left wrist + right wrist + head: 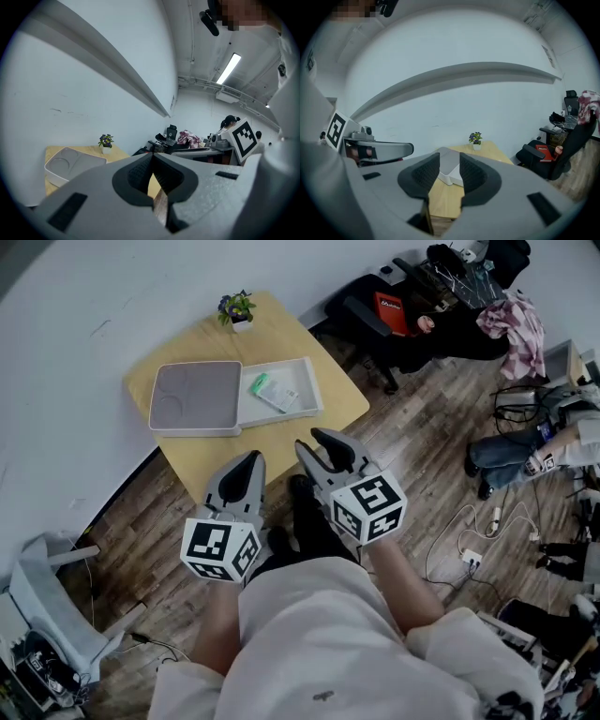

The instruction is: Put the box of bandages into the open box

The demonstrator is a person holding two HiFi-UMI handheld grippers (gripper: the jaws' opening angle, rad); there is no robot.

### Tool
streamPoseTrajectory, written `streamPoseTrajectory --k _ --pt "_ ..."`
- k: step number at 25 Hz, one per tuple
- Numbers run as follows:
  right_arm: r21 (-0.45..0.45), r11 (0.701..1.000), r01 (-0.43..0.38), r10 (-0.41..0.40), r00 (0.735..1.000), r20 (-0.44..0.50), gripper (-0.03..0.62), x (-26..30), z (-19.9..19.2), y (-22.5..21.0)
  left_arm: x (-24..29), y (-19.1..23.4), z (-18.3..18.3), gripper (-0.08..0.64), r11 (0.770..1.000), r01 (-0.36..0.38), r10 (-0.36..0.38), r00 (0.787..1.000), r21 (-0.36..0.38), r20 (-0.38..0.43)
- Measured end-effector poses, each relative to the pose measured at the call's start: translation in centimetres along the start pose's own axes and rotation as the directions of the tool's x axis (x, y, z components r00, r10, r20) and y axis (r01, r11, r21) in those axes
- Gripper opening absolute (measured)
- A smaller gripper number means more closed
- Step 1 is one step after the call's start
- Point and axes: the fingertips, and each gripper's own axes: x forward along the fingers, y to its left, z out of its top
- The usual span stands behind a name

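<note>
Head view: a person stands back from a wooden desk (281, 324) that sits toward 11 o'clock. Both claws hover over the wood floor (422, 446) off the desk's near corner, well apart from the task's things.
Box of bandages: a small green-and-white pack, apparently the box of bandages (272, 390), lies inside the white tray of the open box (314, 399). Its print is too small to read.
Lid: the grey lid (195, 395) lies folded flat at 9 o'clock of the tray.
Left claw: the left claw (152, 157) has its tips pressed together, with nothing between them.
Right claw: the right claw (449, 164) shows a narrow gap holding nothing. The desk and tray show through it.
Risk, tray: the job looks done, so another reach could nudge the pack or drag the light tray toward the desk edge at 3 o'clock.
Risk, grip: at this narrow gap the right claw would likely push the pack rather than straddle it.
Risk, footing: loose cables (469, 540) lie on the floor at 4 o'clock and could catch a foot.
Around: a potted plant (237, 308) stands at 12 o'clock of the box. A black office chair (370, 315) is at 2 o'clock, a seated person's legs (511, 451) at 3 o'clock, and a grey chair (42, 592) at 8 o'clock.
In the way: nothing stands between the claws and the tray.
</note>
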Motion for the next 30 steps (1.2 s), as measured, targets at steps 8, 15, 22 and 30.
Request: streamPoseTrajectory --k 8,15,22,30 --pt "0.011 1.000 -0.012 0.011 0.999 0.042 0.112 -2.2 -0.2 3.1 -3.1 -0.5 -0.5 0.003 1.000 -0.002 0.002 1.000 0.006 0.006" --pt "0.020 1.000 -0.013 0.012 0.998 0.057 0.084 -3.4 -0.7 4.5 -4.6 -0.8 -0.4 0.003 1.000 -0.003 0.002 1.000 0.014 0.022" --pt "0.024 1.000 -0.016 0.014 0.998 0.067 0.060 -4.1 -1.0 4.8 -5.4 -1.2 -0.6 0.003 1.000 -0.012 0.011 0.999 0.018 0.033" --pt "0.019 1.000 -0.021 0.020 0.997 0.076 0.038 -4.5 -0.8 5.1 -5.8 -1.3 -0.4 0.003 1.000 -0.022 0.022 0.999 0.021 0.039"
